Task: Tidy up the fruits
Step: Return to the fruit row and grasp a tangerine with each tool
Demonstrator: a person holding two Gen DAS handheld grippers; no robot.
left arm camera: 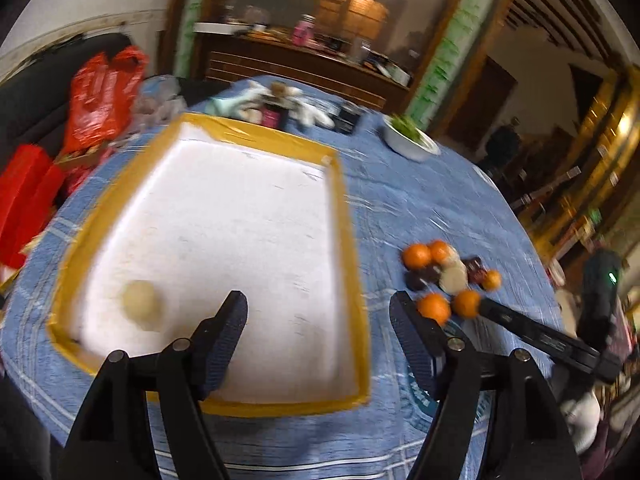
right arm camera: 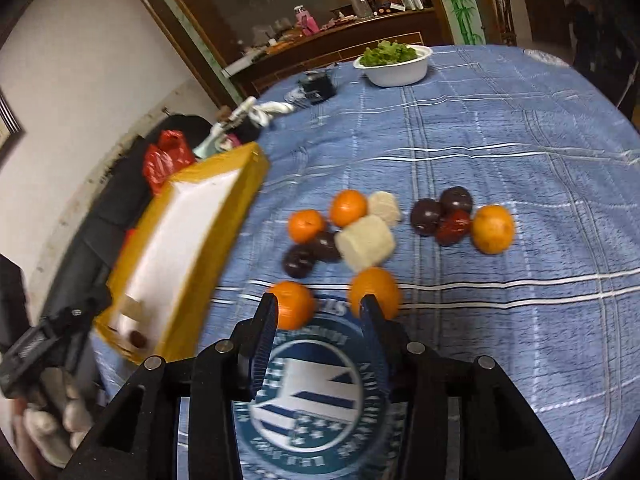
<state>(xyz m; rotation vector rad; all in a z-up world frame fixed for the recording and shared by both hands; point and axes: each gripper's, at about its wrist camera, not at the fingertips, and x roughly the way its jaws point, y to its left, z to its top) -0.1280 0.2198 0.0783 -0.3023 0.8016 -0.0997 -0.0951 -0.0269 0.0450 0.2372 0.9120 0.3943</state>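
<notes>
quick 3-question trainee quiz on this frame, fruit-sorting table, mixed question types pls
1. True or false: the left gripper holds an orange.
2. How many oranges lie on the blue tablecloth in the right wrist view?
3. The pale fruit in the left wrist view lies: A) in the yellow-rimmed tray B) in the white bowl C) on the cloth

Key: 1 false, jaws open and empty. 2 five. 3 A.
</notes>
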